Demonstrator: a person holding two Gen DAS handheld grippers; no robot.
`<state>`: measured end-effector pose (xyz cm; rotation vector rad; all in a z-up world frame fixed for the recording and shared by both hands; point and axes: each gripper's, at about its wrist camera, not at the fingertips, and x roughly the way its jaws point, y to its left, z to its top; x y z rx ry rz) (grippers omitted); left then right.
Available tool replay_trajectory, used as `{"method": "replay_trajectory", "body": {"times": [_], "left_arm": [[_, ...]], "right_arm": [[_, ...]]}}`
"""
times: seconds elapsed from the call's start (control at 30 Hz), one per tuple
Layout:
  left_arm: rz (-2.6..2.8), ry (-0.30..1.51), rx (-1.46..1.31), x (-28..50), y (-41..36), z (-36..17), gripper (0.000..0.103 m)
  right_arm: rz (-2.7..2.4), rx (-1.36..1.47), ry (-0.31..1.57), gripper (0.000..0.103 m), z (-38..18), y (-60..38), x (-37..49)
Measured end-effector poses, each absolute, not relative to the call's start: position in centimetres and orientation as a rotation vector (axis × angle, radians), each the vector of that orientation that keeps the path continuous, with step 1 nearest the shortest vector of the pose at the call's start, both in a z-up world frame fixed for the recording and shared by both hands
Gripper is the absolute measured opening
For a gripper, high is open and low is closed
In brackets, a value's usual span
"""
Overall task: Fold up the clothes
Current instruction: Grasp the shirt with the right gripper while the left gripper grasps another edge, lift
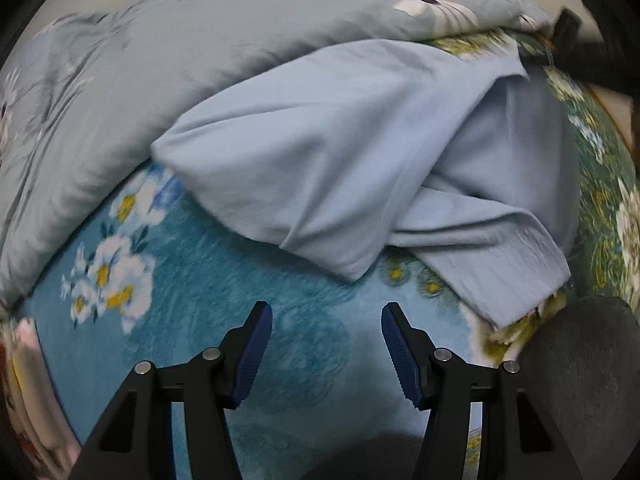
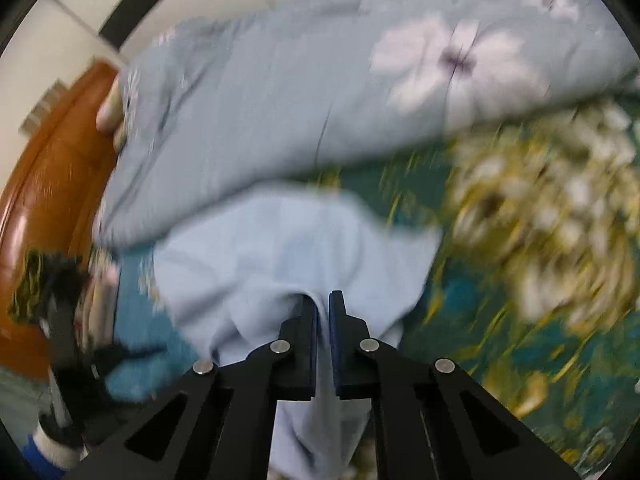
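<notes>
Left hand-held gripper (image 1: 327, 354) hangs spread over the teal floral bedspread (image 1: 208, 280), nothing between its blue pads (image 1: 252, 356). We note the pale blue garment (image 1: 340, 168) lying rumpled at 12 o'clock from it, apart from the tips. Behind the garment, a grey-blue flowered quilt (image 1: 160, 60) crowds the far side, its edge just beside the cloth. Right hand-held gripper (image 2: 322, 300) is pressed together, pinching a fold of the same garment. At 9 o'clock in its view: an orange-brown wooden bed frame (image 2: 52, 184). That view is blurred.
</notes>
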<state>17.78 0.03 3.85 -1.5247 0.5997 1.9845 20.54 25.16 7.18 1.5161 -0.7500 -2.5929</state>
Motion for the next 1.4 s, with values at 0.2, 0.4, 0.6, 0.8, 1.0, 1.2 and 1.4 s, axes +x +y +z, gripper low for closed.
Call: {"method": "replay_trajectory", "body": {"times": [0.2, 0.4, 0.6, 0.8, 1.0, 1.2, 1.4], "left_arm": [[1.936, 0.811, -1.443, 17.2, 4.7, 2.7, 0.061], [2.047, 0.894, -1.294, 16.2, 6.9, 3.7, 0.06], [2.145, 0.705, -1.268, 13.7, 6.8, 5.8, 0.009], [2.119, 0.321, -1.185, 12.3, 1.2, 12.7, 0.008], [2.155, 0.264, -1.205, 11.2, -0.1, 14.9, 0.008], [2.178, 0.163, -1.172, 9.6, -1.6, 14.0, 0.008], [2.178, 0.16, -1.192, 8.4, -1.5, 13.3, 0.008]], "right_arm": [[-2.66, 1.425, -0.729, 0.005, 9.9, 26.8, 19.4], [-2.67, 1.31, -0.892, 0.005, 11.5, 28.6, 19.4], [-2.687, 1.229, -0.812, 0.005, 14.5, 27.5, 19.1], [-2.725, 1.178, -0.822, 0.005, 16.1, 28.7, 20.2], [-2.738, 1.155, -0.831, 0.005, 17.0, 29.4, 20.7], [-2.682, 1.263, -0.777, 0.006, 14.0, 28.2, 21.4], [-2.659, 1.468, -0.843, 0.01, 8.2, 29.3, 22.5]]}}
